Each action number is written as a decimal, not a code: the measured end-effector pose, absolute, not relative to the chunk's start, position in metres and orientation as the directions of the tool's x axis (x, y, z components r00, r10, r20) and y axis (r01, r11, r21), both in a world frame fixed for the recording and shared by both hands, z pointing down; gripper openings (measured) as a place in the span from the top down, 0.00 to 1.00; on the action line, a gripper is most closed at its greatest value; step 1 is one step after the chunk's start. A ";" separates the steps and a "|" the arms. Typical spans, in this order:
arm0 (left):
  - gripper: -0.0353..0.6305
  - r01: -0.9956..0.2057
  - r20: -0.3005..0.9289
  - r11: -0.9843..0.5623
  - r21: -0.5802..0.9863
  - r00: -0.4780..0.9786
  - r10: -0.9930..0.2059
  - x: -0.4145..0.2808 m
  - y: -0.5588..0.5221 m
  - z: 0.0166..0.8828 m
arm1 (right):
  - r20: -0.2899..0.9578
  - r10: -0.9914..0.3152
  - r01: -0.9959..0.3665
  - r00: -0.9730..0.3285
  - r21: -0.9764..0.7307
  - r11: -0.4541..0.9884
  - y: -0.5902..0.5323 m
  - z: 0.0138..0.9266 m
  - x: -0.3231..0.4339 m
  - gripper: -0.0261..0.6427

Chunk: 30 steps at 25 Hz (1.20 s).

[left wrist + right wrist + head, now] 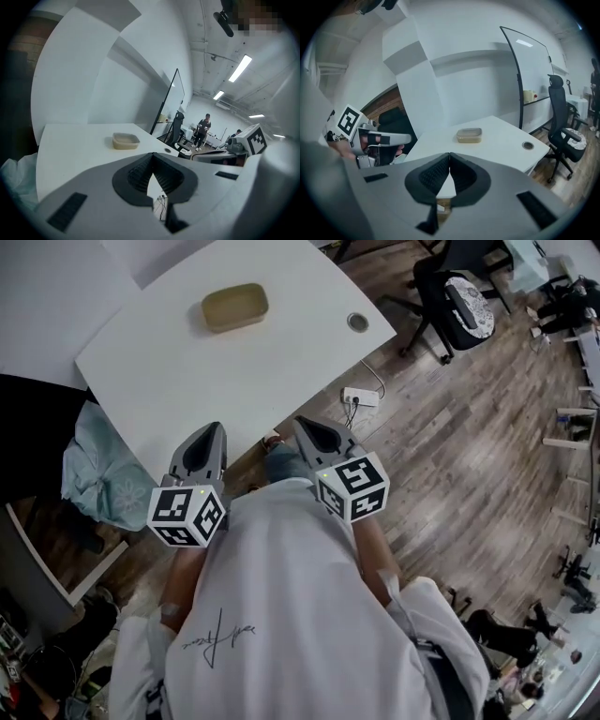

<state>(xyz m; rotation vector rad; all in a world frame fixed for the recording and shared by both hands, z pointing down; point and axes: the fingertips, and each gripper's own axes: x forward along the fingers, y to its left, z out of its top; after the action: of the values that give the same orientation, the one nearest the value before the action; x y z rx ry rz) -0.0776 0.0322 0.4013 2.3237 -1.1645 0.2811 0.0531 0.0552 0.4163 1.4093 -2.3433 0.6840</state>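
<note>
Room: white tabletop (281, 343) with a round cable port (357, 322) near one corner. Floor (469, 446) — grey-brown wood planks; a white power strip (360, 397) lies on it just off the tabletop's edge. Black office chair (457, 296) nearby. White walls (478, 89). Whiteboard (532, 79) — dark-framed. Ceiling strip lights (240, 68), lit.

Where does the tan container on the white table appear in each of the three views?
Head view: the tan container is at top centre, on the white table.
Left gripper view: the tan container is left of centre, a little below mid height.
Right gripper view: the tan container is just right of centre.
Shared landmark: the round cable hole, right of it in every view.
</note>
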 end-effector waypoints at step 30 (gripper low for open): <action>0.94 -0.940 0.412 -0.194 0.281 0.301 -0.860 -0.060 -0.060 0.410 | 0.446 -0.484 -0.656 -0.753 -0.452 0.604 -0.109 0.454 0.065 0.95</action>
<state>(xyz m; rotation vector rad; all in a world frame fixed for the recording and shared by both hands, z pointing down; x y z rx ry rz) -0.0596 -0.0601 0.4101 2.0974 -1.5988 0.2219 0.0649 -0.1093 0.4543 0.9309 -2.5544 0.8864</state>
